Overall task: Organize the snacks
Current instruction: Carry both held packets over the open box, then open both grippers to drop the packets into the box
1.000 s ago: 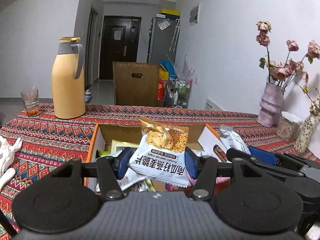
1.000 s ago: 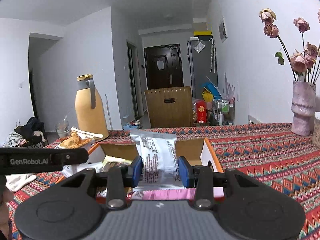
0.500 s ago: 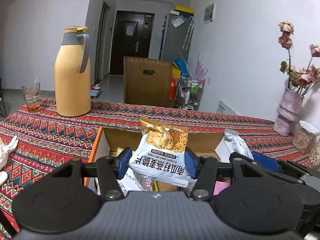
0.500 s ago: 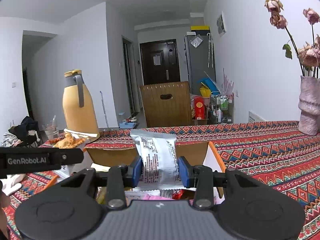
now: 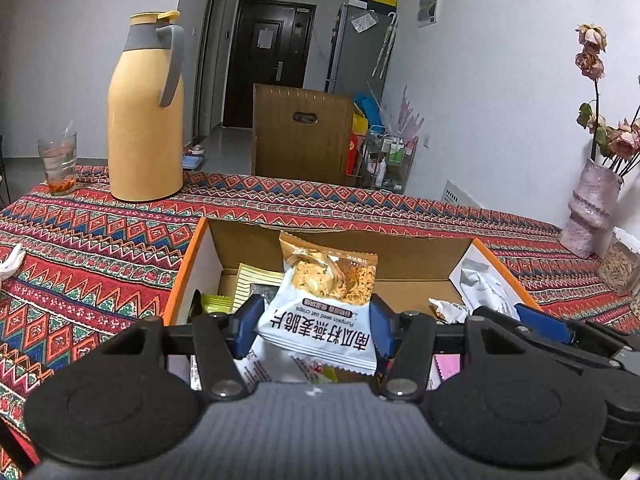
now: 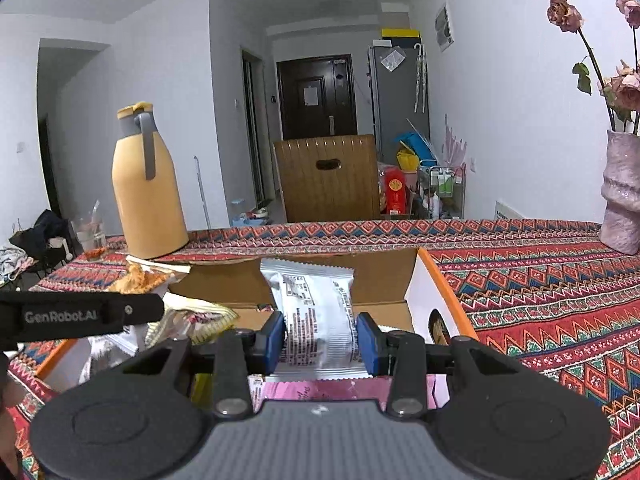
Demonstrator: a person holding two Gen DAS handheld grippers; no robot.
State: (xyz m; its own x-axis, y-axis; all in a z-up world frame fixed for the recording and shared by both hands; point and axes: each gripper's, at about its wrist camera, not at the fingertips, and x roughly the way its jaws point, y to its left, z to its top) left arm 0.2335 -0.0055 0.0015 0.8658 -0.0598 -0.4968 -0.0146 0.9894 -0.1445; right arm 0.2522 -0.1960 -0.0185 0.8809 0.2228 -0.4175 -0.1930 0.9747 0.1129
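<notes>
- Snacks: two packets in hand. My left tongs [image 5: 316,326] are clamped on the pumpkin seed oat crisp packet [image 5: 326,300]; my right tongs [image 6: 320,338] are clamped on a silver packet [image 6: 314,314]. Each packet stands upright between blue pads, pressed from both sides.
- Both packets hang over the open cardboard box [image 5: 340,248] with the orange rim, on the patterned tabletop [image 5: 100,240]. The box already holds several wrappers; a pink packet [image 6: 320,390] lies just under the right tongs.
- Step in hand, as I judge it: carrying both packets down into the box. Neither has been let go yet.
- Next move calls for lowering each packet clear of the box walls, into a gap among the wrappers, then parting the tongs. The two tools sit close side by side, so I would keep them from knocking together.
- Against the frame a second back: the box now fills more of both views and I look further into it, so both hands have come forward and down. The yellow flask [image 5: 146,108] and the vase [image 6: 622,196] sit closer. Neither grip has changed.
</notes>
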